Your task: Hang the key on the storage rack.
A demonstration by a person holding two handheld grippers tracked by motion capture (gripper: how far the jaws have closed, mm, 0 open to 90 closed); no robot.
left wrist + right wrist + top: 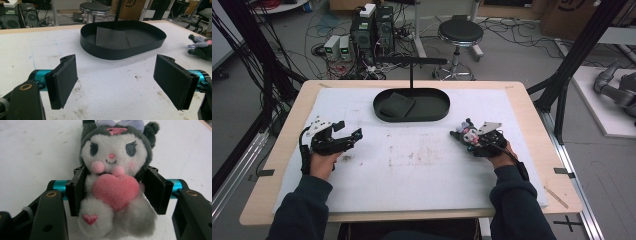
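Here the right gripper [115, 192] hides the plush toy's [113, 165] sides.

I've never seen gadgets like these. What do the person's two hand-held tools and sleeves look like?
Each is a black frame: the left gripper and right gripper carry a grey three-cornered plate on top and a black cable. The fingers are flat black rectangular pads on teal rods. The sleeves are dark navy.

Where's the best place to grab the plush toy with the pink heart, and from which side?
Grip the plush toy around its soft middle, one pad on each flank, coming from its feet end. The right gripper is already shut there: the body is narrower than the big head, squashes evenly, and the pink heart stays free between the pads.
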